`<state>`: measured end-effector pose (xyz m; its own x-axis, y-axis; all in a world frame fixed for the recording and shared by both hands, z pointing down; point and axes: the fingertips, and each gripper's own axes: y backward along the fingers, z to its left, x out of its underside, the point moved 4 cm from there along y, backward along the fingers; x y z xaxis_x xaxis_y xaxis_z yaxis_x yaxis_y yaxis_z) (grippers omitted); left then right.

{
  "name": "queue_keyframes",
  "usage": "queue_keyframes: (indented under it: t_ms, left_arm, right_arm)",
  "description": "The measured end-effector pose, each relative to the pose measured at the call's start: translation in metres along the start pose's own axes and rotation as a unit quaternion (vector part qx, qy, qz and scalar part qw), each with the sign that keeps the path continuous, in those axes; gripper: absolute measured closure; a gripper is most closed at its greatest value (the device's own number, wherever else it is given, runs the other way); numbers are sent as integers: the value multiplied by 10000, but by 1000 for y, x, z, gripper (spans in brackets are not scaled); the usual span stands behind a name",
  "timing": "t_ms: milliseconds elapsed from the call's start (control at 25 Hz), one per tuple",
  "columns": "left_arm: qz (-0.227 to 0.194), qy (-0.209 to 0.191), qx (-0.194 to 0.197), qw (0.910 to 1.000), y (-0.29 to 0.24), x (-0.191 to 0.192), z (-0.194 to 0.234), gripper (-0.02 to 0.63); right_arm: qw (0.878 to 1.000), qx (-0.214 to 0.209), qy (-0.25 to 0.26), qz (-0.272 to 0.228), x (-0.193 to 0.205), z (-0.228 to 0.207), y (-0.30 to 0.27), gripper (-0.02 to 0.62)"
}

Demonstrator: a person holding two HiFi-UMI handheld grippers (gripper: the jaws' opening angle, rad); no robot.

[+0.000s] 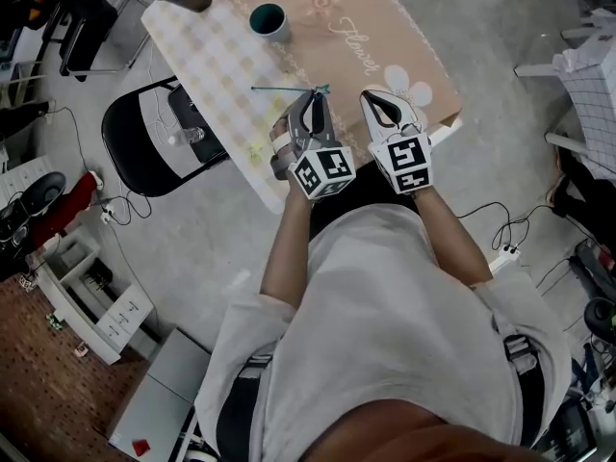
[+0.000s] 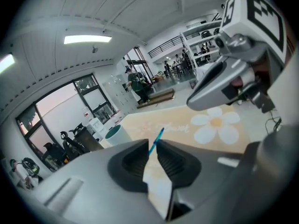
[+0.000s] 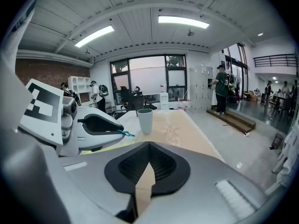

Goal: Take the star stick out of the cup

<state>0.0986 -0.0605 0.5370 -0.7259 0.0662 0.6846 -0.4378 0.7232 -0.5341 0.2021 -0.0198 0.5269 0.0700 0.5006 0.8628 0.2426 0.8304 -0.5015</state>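
the star stick (image 1: 284, 89) is out of the cup (image 1: 269, 19) and well apart from it. it lies about level over the checked part of the tabletop (image 1: 221, 65), with one end at the tip of your left gripper (image 1: 313, 99). whether it rests on the cloth or hangs just above it, i cannot tell.

in the left gripper view the stick sits in the gap at the tips, and the jaws stand narrowly apart. the gap looks wider than the stick, so they seem not to squeeze it.

the step in hand looks like letting go and laying it down. if so, keep the gripper low and steady and let the stick settle flat. then draw straight back along its line, so a jaw does not flick it. you are near the tabletop's front edge, so avoid any sideways sweep.

your right gripper (image 1: 385, 104) is just beside the left, with its jaws closed together on nothing. hold it clear of the stick.
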Motion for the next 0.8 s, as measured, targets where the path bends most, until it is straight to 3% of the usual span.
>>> queue_keyframes:
  t_ms: [160, 280, 520, 800]
  left_arm:
    - [146, -420, 82, 9990, -17, 9, -31, 546]
    - [266, -500, 160, 9983, -27, 15, -46, 537]
    - [813, 94, 514, 9953, -42, 32, -64, 509]
    - [1439, 847, 427, 9850, -44, 50, -68, 462]
  right_arm:
    - [9997, 52, -138, 182, 20, -12, 4, 597]
    - [9994, 36, -219, 270, 30, -23, 3, 597]
    - [9978, -231, -326, 533, 45, -35, -11, 597]
    - [9909, -1139, -98, 707, 45, -31, -51, 597]
